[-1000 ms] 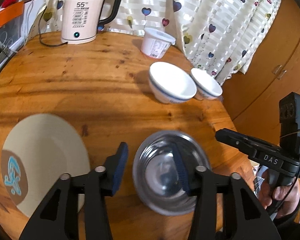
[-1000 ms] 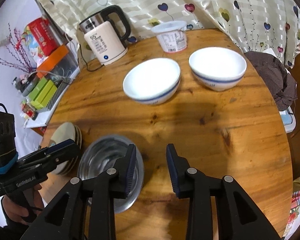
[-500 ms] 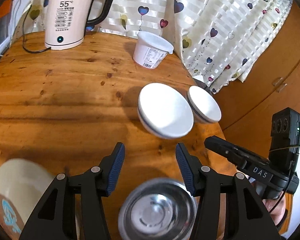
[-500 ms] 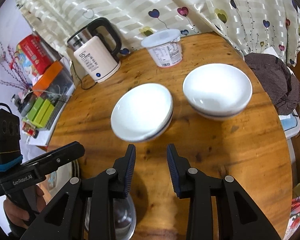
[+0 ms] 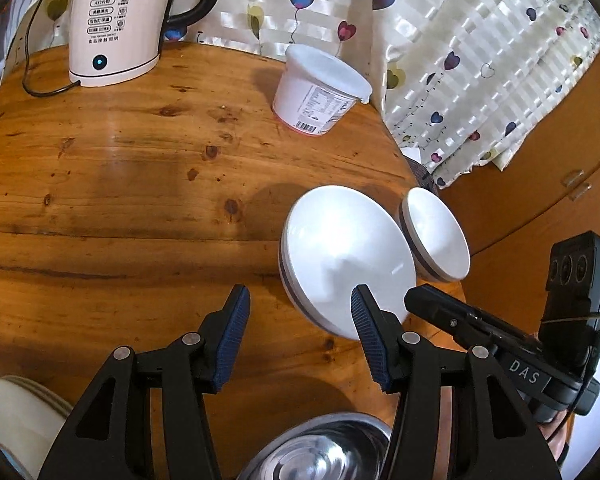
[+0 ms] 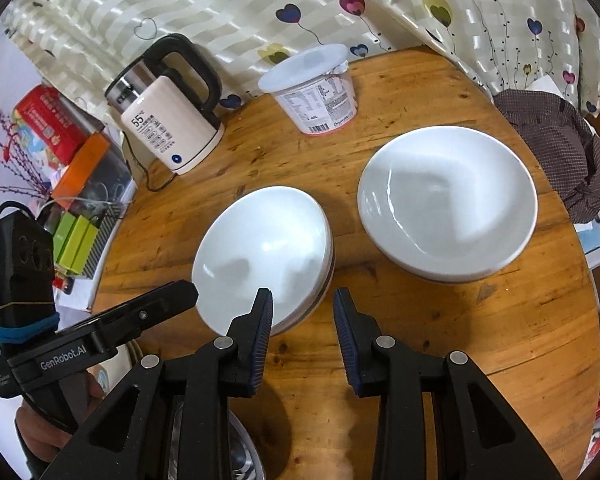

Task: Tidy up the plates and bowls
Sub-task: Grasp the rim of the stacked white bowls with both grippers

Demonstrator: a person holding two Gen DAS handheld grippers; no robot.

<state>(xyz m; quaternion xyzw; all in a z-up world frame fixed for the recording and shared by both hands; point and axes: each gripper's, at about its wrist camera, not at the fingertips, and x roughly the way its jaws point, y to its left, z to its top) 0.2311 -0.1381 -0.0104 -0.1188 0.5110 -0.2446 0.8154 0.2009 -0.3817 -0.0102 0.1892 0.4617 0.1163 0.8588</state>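
Two white bowls with a blue band stand on the round wooden table [image 5: 140, 208]. The nearer white bowl [image 5: 340, 264] [image 6: 264, 256] lies just ahead of both grippers. The farther white bowl [image 5: 436, 240] [image 6: 448, 204] sits to its right. My left gripper [image 5: 296, 336] is open and empty, its right finger over the nearer bowl's rim. My right gripper [image 6: 304, 332] is open and empty, its left finger at that bowl's near right rim. A steel bowl [image 5: 320, 452] [image 6: 240, 456] sits below the grippers. A stack of beige plates [image 5: 16, 420] lies at the lower left.
An electric kettle [image 5: 116, 24] [image 6: 172, 120] with its cord and a white lidded tub [image 5: 320, 88] [image 6: 312, 88] stand at the table's back by the curtain. Boxes and clutter [image 6: 72, 184] sit off the left edge, a dark cloth [image 6: 560, 148] off the right.
Both grippers have moved forward from over the steel bowl toward the nearer white bowl. The steel bowl and plates have slid to the bottom of the views. Both stay open.
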